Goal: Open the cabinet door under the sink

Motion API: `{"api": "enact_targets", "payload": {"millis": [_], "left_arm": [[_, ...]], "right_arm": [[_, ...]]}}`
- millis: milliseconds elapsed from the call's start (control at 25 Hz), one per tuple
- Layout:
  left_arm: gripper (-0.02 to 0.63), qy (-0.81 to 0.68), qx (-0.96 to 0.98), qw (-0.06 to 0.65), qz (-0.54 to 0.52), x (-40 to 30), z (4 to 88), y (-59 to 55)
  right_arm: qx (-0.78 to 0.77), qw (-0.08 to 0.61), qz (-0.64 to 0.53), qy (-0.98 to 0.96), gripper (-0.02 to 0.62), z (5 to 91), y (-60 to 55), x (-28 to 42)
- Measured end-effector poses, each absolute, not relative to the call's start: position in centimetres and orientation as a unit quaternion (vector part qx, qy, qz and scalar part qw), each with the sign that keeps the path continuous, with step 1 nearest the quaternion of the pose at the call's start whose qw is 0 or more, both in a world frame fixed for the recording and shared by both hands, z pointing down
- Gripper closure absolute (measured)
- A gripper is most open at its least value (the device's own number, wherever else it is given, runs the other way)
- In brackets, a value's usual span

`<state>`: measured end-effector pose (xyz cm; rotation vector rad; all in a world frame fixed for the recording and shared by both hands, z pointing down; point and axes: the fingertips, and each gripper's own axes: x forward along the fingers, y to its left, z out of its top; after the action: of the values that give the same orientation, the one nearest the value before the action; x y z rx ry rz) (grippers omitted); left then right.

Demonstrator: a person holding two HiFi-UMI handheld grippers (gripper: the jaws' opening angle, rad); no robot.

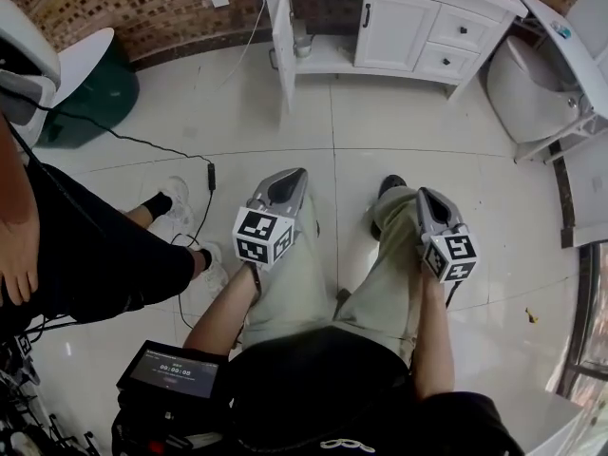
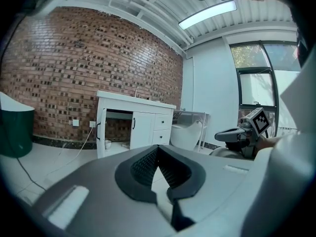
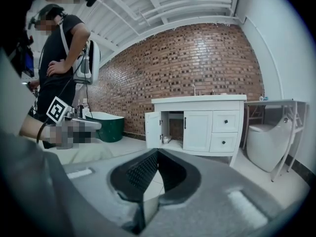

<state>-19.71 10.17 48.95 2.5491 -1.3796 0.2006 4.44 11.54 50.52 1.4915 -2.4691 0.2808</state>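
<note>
The cabinet (image 1: pixel 399 31) under the sink stands against the brick wall (image 1: pixel 161 8), at the top of the head view and well apart from both pairs of tongs. Its left cabinet door (image 1: pixel 283 41) is already swung wide open, edge-on toward the camera, so the dark compartment behind it is exposed. A small pale cup (image 1: pixel 302 47) stands on the floor of that compartment. The second door (image 1: pixel 391 31) next to it is shut, with a dark vertical handle, and 2 drawers (image 1: pixel 463 28) sit one above the other to its right.

The person sits on the tiled floor side of the room with both forearms laid along the thighs. The left tongs (image 1: pixel 290 180) hover over the left knee and point toward the cabinet; their jaws are closed together with nothing between them. The right tongs (image 1: pixel 425 198) lie over the right knee, also aimed at the cabinet, jaws likewise pressed shut and empty.

A white toilet (image 1: pixel 527 88) is to the right of the cabinet, a dark green tub (image 1: pixel 90 93) to its left. A black cable (image 1: pixel 142 145) trails across the floor (image 1: pixel 380 131). A second person (image 3: pixel 64 48) stands at the left.
</note>
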Motion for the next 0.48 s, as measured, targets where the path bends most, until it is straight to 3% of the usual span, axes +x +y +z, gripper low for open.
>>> {"api": "enact_targets", "payload": {"millis": [480], "left_arm": [[0.589,-0.475,0.869,0.119,0.068,-20.09,48.88,9.89]], "right_arm": [[0.506,0.113,0.097,-0.849,0.603,50.24,11.50,4.29]]}}
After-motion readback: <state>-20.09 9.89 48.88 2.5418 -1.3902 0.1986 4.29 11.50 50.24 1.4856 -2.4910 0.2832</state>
